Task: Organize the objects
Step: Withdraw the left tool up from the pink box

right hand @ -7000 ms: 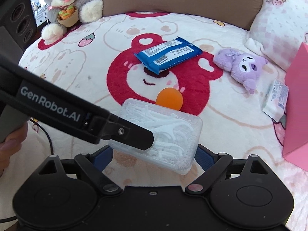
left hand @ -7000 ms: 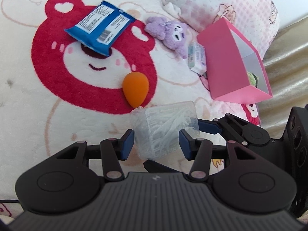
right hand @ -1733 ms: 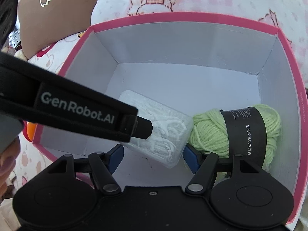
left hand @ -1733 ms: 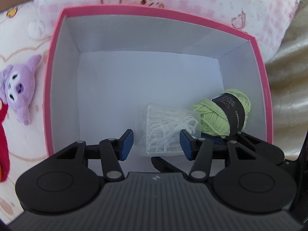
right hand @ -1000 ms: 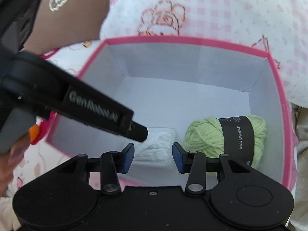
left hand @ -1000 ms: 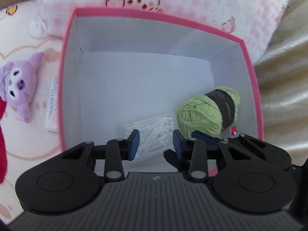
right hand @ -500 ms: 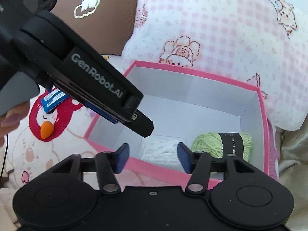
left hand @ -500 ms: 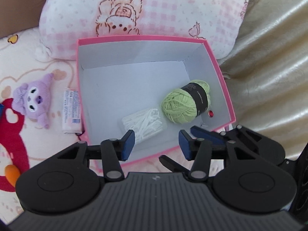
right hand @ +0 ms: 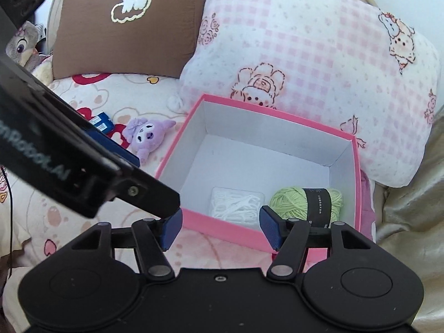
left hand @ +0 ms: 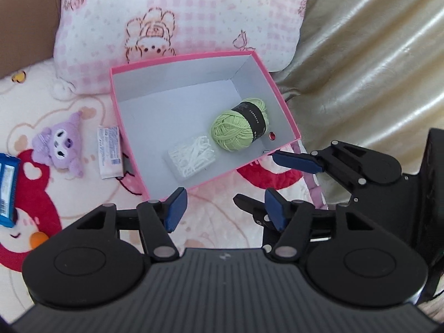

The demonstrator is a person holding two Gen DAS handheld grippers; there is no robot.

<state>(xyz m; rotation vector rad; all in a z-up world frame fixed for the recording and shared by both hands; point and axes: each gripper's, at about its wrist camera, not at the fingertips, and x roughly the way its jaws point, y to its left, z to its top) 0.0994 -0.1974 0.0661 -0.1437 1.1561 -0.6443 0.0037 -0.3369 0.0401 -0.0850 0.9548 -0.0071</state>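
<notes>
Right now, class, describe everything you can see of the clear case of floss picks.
The clear case of floss picks is a small, transparent, plastic-looking rectangular box packed with tangled white picks. It lies flat on the white floor of the pink box, near its front wall and beside the green yarn ball; whether they touch is unclear. Neither gripper touches it.

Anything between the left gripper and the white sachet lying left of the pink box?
Nothing visible. The white sachet lies flat on the blanket beside the pink box, uncovered. The left gripper, jaws opening and empty, hangs over open blanket.
</notes>
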